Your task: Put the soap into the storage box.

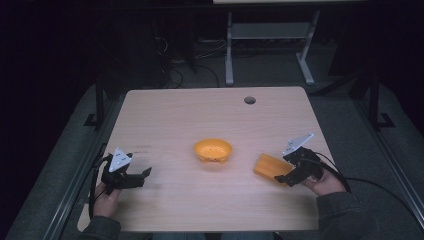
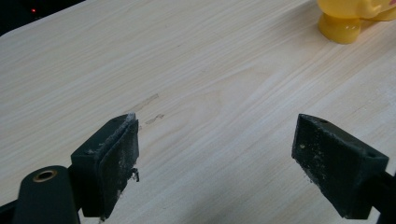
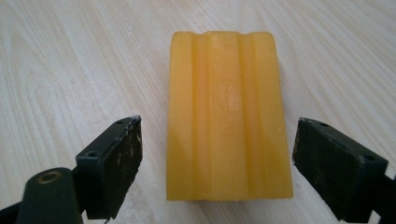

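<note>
An orange ribbed soap bar [image 1: 270, 168] [image 3: 227, 116] lies flat on the wooden table [image 1: 190, 120], right of centre. My right gripper [image 1: 286, 176] [image 3: 217, 163] is open at its near end, one jaw on each side of the bar without touching it. An orange soap dish [image 1: 213, 150] [image 2: 350, 16] with holes and small feet stands at the table's middle. My left gripper [image 1: 143, 176] [image 2: 215, 161] is open over bare wood at the near left, nothing between its jaws.
A round cable hole [image 1: 249, 100] sits near the table's far edge. Beyond the table stand the grey legs of another desk [image 1: 229, 50] and cables on a dark floor.
</note>
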{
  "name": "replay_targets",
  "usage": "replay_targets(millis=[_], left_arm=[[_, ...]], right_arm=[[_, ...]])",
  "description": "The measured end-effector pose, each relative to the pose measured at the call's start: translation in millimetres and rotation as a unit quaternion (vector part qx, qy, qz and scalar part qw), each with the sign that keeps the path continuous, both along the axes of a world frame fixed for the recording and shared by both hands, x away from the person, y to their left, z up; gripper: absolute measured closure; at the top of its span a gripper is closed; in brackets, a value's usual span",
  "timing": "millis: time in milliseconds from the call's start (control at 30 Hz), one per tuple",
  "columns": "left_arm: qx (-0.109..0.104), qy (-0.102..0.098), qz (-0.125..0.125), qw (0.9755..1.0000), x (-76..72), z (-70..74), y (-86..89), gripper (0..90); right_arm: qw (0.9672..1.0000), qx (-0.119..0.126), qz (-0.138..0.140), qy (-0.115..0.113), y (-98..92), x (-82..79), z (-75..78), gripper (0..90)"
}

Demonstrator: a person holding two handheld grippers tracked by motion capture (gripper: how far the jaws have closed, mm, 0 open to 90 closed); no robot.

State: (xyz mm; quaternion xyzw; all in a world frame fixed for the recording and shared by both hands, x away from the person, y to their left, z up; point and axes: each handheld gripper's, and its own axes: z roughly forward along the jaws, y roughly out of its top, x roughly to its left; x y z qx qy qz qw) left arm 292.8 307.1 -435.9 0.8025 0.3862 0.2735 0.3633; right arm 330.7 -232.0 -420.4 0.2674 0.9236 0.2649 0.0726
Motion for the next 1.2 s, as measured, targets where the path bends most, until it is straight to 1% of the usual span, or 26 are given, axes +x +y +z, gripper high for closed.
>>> replay_targets(millis=[133, 167, 200, 233, 300, 367, 400, 500, 567, 600, 633, 833, 1100, 1200], left_arm=[[0.001, 0.000, -0.001, 1.0000, -0.1, 0.2, 0.0, 14.1], [0.001, 0.000, -0.001, 1.0000, -0.1, 0.2, 0.0, 14.1], [0.000, 0.000, -0.001, 1.0000, -0.1, 0.2, 0.1, 14.1], [-0.002, -0.001, 0.000, 1.0000, -0.2, 0.2, 0.2, 14.1], [-0.004, -0.002, 0.000, 1.0000, -0.2, 0.2, 0.3, 14.0], [-0.004, -0.002, 0.000, 1.0000, -0.2, 0.1, 0.3, 14.1], [-0.008, -0.003, 0.002, 1.0000, -0.1, -0.1, -0.1, 14.1], [-0.009, -0.003, 0.001, 0.9999, -0.1, -0.1, -0.1, 14.1], [-0.007, -0.003, 0.000, 1.0000, -0.2, 0.2, 0.2, 14.1], [-0.005, -0.003, 0.000, 1.0000, -0.2, 0.4, 0.5, 14.1], [-0.008, -0.004, 0.000, 1.0000, -0.2, 0.2, 0.3, 14.1], [-0.009, -0.004, 0.001, 0.9999, -0.2, 0.1, 0.0, 14.1], [-0.010, -0.005, 0.001, 0.9999, -0.2, 0.3, 0.4, 14.1], [-0.010, -0.005, 0.001, 0.9999, -0.2, 0.4, 0.6, 14.1]], right_arm=[[0.9999, -0.007, 0.002, 0.008, 6.8, 3.9, -1.6, 14.6], [0.9999, -0.007, 0.002, 0.008, 6.8, 3.9, -1.6, 14.6], [0.9999, -0.012, 0.009, 0.003, 8.4, 6.1, -3.0, 14.4], [0.9997, -0.019, 0.012, 0.007, 12.9, 8.7, -4.3, 14.4], [0.9997, -0.021, 0.012, 0.006, 14.6, 9.7, -4.9, 14.2], [0.9995, -0.026, 0.017, 0.012, 18.4, 13.9, -8.7, 14.3], [0.9994, -0.028, 0.015, 0.014, 19.1, 14.8, -10.0, 13.8], [0.9996, -0.023, 0.012, 0.015, 19.5, 16.2, -9.6, 13.9], [0.9995, -0.028, 0.011, 0.013, 18.8, 17.6, -10.6, 14.2], [0.9994, -0.028, 0.008, 0.017, 18.5, 18.3, -11.3, 14.2], [0.9994, -0.029, 0.006, 0.018, 18.5, 18.9, -12.2, 14.2], [0.9991, -0.035, 0.011, 0.019, 22.2, 21.3, -15.3, 14.2], [0.9986, -0.043, 0.014, 0.028, 28.4, 25.7, -20.9, 14.2], [0.9981, -0.050, 0.017, 0.031, 32.5, 27.8, -24.3, 14.2]])
